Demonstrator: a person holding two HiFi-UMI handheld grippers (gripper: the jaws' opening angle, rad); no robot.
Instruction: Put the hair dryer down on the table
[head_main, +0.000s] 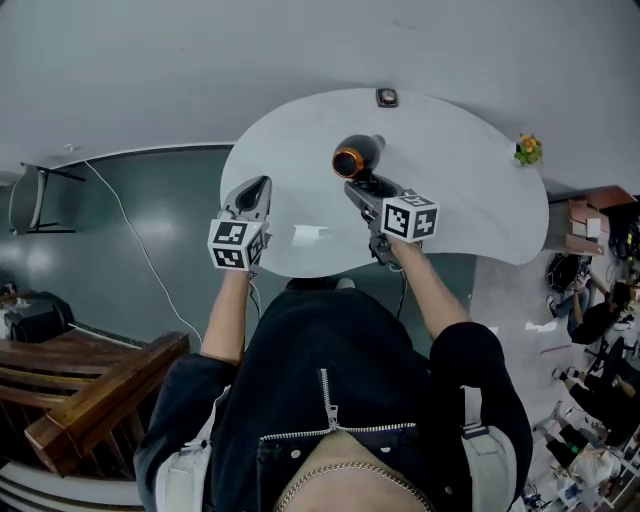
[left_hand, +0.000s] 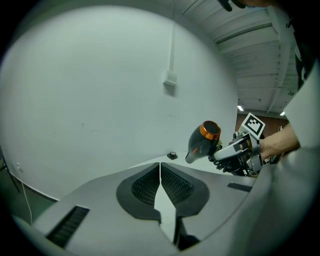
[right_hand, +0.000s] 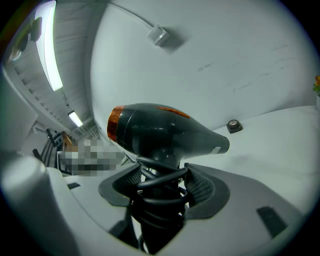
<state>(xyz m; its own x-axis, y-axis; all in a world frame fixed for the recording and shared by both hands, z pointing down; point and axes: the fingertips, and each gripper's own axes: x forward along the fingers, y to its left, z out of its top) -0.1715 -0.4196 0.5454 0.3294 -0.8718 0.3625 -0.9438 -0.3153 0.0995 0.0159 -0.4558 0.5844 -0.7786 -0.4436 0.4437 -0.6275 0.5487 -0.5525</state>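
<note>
A black hair dryer (head_main: 356, 158) with an orange rear ring is held above the white table (head_main: 470, 190). My right gripper (head_main: 372, 193) is shut on its cord-wrapped handle (right_hand: 161, 192), with the barrel (right_hand: 170, 132) lying across just above the jaws. From the left gripper view the hair dryer (left_hand: 202, 141) hangs in the air to the right, clear of the tabletop. My left gripper (head_main: 256, 190) hovers over the table's left part, its jaws together with nothing between them.
A small dark round object (head_main: 387, 97) sits at the table's far edge. A yellow flower piece (head_main: 528, 150) rests near the right edge. A white cable (head_main: 135, 235) runs over the floor at left, and wooden furniture (head_main: 95, 385) stands at lower left.
</note>
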